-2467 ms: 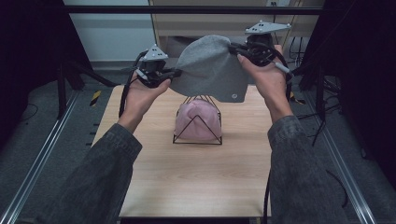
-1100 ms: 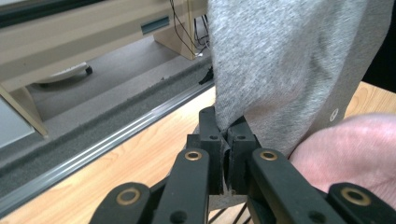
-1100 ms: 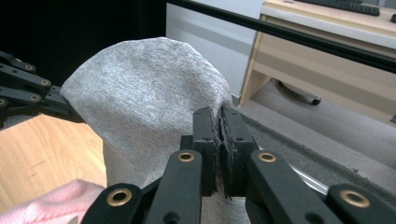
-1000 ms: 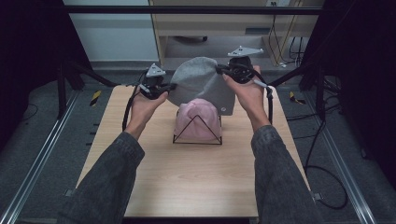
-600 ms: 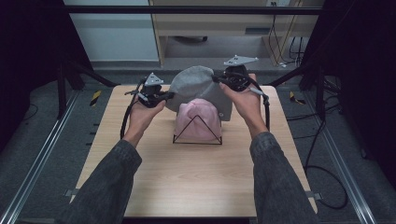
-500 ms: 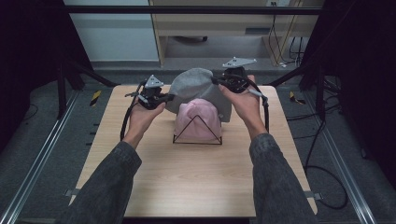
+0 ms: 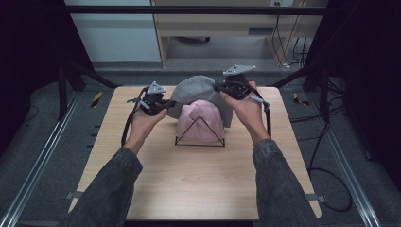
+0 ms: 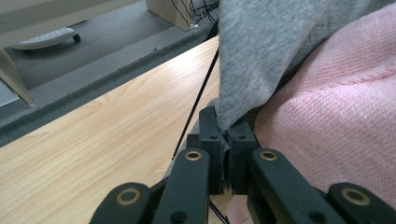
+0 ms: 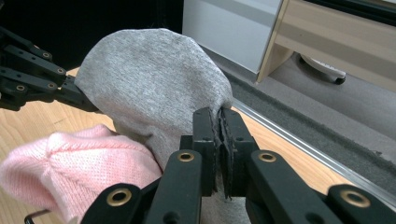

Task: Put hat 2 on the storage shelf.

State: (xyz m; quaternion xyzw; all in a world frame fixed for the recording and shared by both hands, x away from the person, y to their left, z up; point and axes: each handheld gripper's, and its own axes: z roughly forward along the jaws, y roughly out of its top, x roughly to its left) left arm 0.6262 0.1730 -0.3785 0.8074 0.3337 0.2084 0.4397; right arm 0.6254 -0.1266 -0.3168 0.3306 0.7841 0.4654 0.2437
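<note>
The grey hat [image 7: 198, 92] hides the pink hat's [image 7: 201, 125] back and top.

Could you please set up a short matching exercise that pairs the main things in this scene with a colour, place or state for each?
Things:
1. grey hat
2. pink hat
3. wire stand
4. table

Descriptions:
A. black thin frame, standing on the table
B. light wood top, bearing everything
C. pinched at its rim by the left gripper and the right gripper
D. sitting on the stand, under the other hat

Pairs: 1-C, 2-D, 3-A, 4-B
</note>
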